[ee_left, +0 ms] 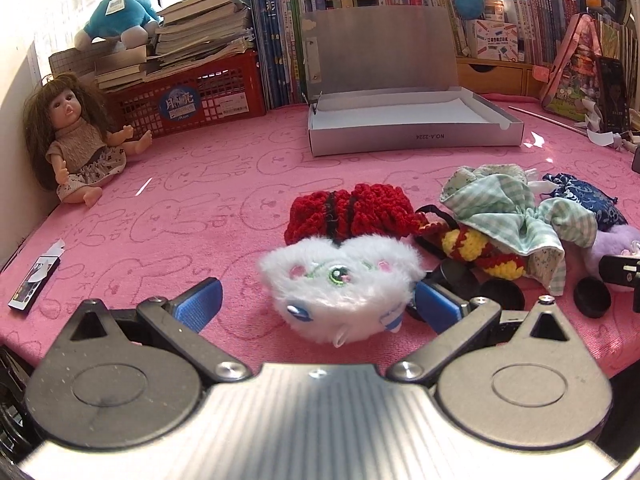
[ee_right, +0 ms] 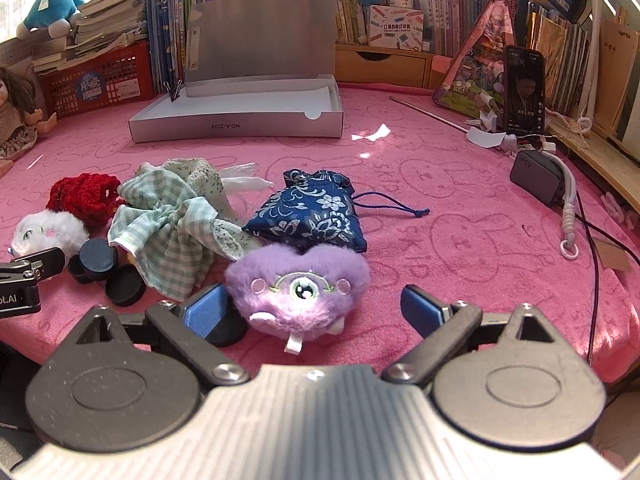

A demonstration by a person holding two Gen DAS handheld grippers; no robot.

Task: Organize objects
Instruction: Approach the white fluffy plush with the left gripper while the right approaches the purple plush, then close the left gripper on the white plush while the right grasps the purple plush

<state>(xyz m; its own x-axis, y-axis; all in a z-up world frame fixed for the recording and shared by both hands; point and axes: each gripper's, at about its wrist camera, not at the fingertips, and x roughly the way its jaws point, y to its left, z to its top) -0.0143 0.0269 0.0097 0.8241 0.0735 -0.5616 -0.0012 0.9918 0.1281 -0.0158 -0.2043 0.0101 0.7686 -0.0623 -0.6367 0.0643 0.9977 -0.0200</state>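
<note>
My left gripper (ee_left: 318,300) is open, its blue pads on either side of a white fluffy toy (ee_left: 340,286) that lies on the pink cloth. My right gripper (ee_right: 316,306) is open around a purple fluffy toy (ee_right: 298,286). Behind them lie a red crochet piece (ee_left: 352,210), a green checked cloth (ee_right: 172,224), a blue flowered pouch (ee_right: 310,212), a yellow and red crochet item (ee_left: 476,246) and black round caps (ee_right: 98,256). An open grey box (ee_left: 400,120) stands at the back; it also shows in the right wrist view (ee_right: 240,120).
A doll (ee_left: 76,136) sits at the left by a red basket (ee_left: 192,92) of books. A phone (ee_right: 524,88), a dark charger (ee_right: 536,174) with cords and a thin rod (ee_right: 428,114) lie at the right. A small card (ee_left: 34,284) lies at front left.
</note>
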